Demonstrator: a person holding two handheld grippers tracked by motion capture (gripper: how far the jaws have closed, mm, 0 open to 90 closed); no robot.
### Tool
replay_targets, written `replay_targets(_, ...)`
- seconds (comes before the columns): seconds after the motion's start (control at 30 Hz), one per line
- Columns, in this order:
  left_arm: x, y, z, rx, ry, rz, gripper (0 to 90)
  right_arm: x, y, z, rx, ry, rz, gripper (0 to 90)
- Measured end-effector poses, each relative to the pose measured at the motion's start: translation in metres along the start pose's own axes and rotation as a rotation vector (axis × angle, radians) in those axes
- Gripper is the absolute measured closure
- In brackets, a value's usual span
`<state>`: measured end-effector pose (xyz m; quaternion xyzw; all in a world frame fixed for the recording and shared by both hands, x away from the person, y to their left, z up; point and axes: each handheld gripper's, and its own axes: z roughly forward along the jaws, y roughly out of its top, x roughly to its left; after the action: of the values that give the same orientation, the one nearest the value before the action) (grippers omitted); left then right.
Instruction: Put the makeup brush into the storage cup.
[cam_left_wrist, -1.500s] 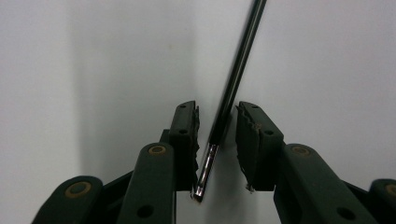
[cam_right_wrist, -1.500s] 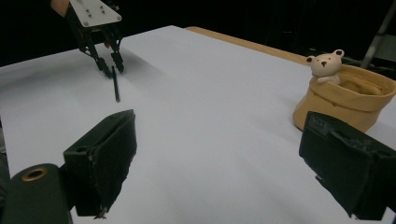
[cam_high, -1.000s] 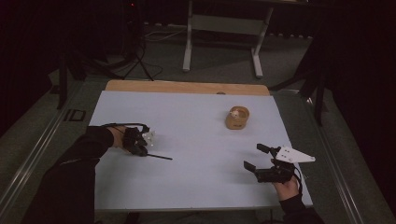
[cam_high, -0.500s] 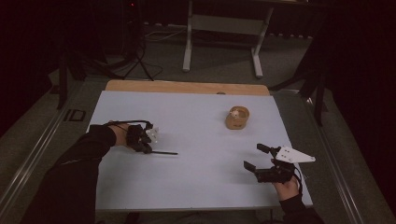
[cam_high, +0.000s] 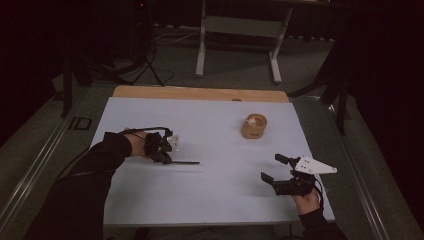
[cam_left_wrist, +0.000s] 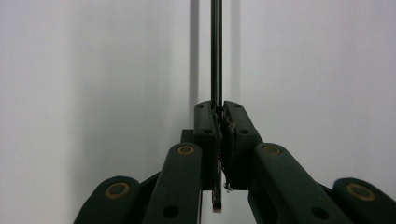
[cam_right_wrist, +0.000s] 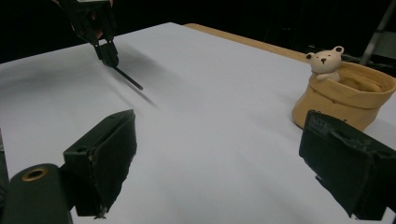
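Nearest the camera, the right claw rests low over the front right of the pale surface, its jaws spread wide with nothing between them, a hand gripping it from behind. Farther in and to the left, the left claw is pressed together on one end of a thin dark rod, which juts out level above the surface toward the middle and throws a faint shadow beneath it; in the left gripper view the rod runs dead straight out from between the closed jaws. Judging by its slimness and straight line, the rod is probably light and stiff, likely smooth enough to swivel or slip in a pinch taken so near its end; a hold closer to its middle would seem steadier, and the free tip looks the natural place for the empty right claw to take it. Beyond both, toward the far right of the surface, stands a tan sack-shaped holder with a small white bear figure peeking over its rim, well apart from the rod. It looks rigid and possibly breakable, though its material cannot be told. At the far edge runs a wooden strip.
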<state>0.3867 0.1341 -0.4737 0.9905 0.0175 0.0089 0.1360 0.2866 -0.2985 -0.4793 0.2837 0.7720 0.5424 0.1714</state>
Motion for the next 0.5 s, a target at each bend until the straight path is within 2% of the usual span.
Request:
replay_targets(0.03,0.0,0.002,0.0,-0.01,0.003,0.013,85.2,0.0,0.0,0.0,0.002,0.0,0.001,10.9)
replay_targets(0.2,0.001,0.013,0.0,-0.018,-0.007,0.002,85.2,0.0,0.0,0.001,0.006,-0.002,0.001,10.9)
replay_targets(0.37,0.0,0.024,0.001,-0.018,0.002,0.015,85.2,0.0,0.0,0.001,0.006,-0.005,0.003,10.9)
replay_targets(0.5,0.001,0.03,0.0,-0.017,0.011,-0.009,85.2,0.001,0.0,0.001,0.008,-0.003,0.004,10.8)
